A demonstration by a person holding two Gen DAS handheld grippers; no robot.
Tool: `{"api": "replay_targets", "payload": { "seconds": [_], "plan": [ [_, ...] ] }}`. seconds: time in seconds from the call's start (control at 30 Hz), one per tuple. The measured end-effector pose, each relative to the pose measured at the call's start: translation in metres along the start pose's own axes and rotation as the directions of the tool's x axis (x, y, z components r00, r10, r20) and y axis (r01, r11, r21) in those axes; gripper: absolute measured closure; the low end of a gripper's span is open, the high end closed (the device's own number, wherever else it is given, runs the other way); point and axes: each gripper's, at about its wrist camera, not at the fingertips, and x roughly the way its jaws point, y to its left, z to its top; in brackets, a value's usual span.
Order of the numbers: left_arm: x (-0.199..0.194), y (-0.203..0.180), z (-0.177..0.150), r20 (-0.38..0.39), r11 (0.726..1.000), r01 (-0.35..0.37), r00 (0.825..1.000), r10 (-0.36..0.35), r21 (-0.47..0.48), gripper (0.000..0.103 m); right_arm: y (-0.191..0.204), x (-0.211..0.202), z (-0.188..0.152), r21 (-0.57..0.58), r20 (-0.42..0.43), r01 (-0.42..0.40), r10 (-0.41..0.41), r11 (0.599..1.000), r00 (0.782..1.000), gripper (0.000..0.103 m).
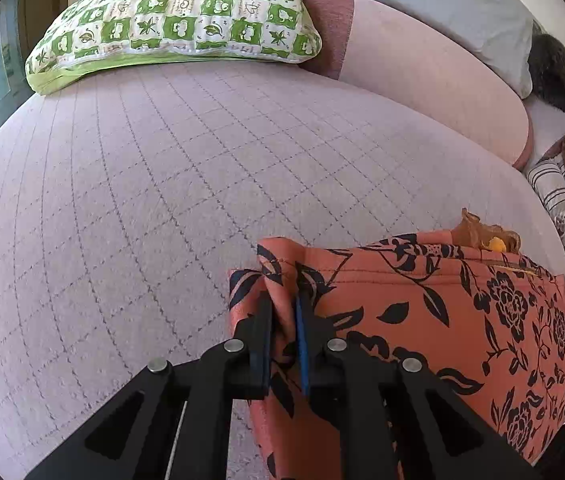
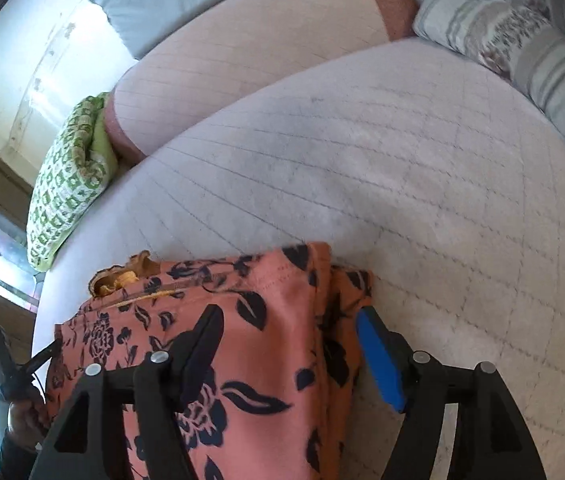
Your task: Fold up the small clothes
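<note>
- Lying partly folded on the quilted lilac mattress point(image 1: 162, 184), the salmon-orange garment with black floral print point(image 1: 422, 320) ran its long axis from one hand toward the other.
- Left tongs point(image 1: 284, 320) pinched a bunched fold at its corner.
- Right tongs point(image 2: 286, 344) stood spread, straddling the opposite edge without pressing.
- A green checked pillow point(image 1: 178, 20) lay well apart.

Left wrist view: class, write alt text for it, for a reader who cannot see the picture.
The left gripper is shut on a pinched fold at the corner of an orange garment with a black floral print, lying on a pale quilted mattress. A green-and-white patterned pillow lies at the far edge.
</note>
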Motion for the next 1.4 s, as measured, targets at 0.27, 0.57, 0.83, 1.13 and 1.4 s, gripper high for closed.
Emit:
{"api": "replay_targets", "payload": {
  "seconds": [0.27, 0.57, 0.83, 1.13, 1.4],
  "plan": [
    [-0.005, -0.003, 0.001, 0.034, 0.998, -0.044, 0.999, 0.042, 0.039, 0.093, 0.025, -0.006, 0.006, -0.117, 0.011, 0.093, -0.093, 0.989, 0.996, 0.098],
    [-0.026, -0.003, 0.005, 0.060, 0.997, -0.064, 0.996, 0.061, 0.039, 0.084, 0.000, -0.029, 0.001, -0.026, 0.064, 0.155, -0.153, 0.988, 0.986, 0.049],
    [-0.115, -0.032, -0.058, 0.144, 0.990, 0.085, 0.984, -0.100, 0.110, 0.056, 0.029, -0.083, -0.055, -0.025, -0.036, -0.263, 0.262, 0.964, 0.964, 0.037],
    [-0.099, -0.034, -0.099, 0.055, 0.996, 0.001, 0.998, -0.006, 0.092, 0.066, -0.024, -0.075, -0.082, 0.195, 0.001, -0.205, 0.209, 0.959, 0.978, 0.044],
    [-0.082, -0.009, -0.115, -0.063, 0.999, -0.049, 0.997, 0.048, -0.018, 0.056, -0.025, -0.054, -0.107, 0.187, -0.078, -0.186, 0.203, 0.965, 0.976, 0.037]
  ]
}}
